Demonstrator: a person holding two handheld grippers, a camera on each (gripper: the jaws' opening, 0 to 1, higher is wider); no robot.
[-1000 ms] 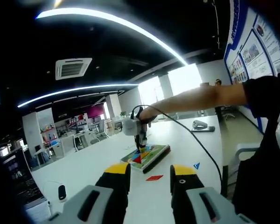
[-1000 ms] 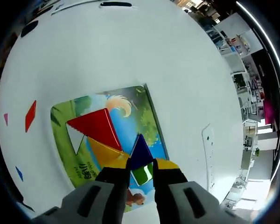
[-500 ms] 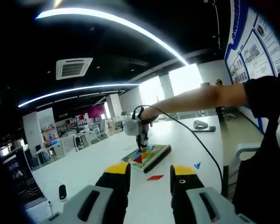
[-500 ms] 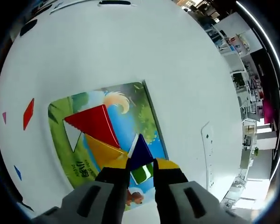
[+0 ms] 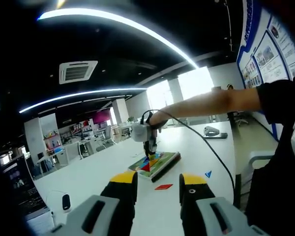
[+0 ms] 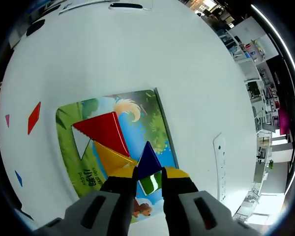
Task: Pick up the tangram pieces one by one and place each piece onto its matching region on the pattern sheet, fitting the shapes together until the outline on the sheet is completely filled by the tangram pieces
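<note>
The pattern sheet lies on the white table with a red triangle and a yellow triangle on it; a white triangular gap sits beside them. My right gripper is shut on a dark blue triangle just over the sheet, and a green piece shows between its jaws. From the left gripper view, the right gripper hangs over the sheet on a person's arm. My left gripper is open, holding nothing, well back from the sheet.
Loose pieces lie off the sheet: a red parallelogram, a small pink piece and a small blue piece. In the left gripper view the red parallelogram and blue piece lie ahead. A black device sits left.
The right gripper has drifted slightly over the sheet with the blue triangle still in it. The left gripper has stayed still.
</note>
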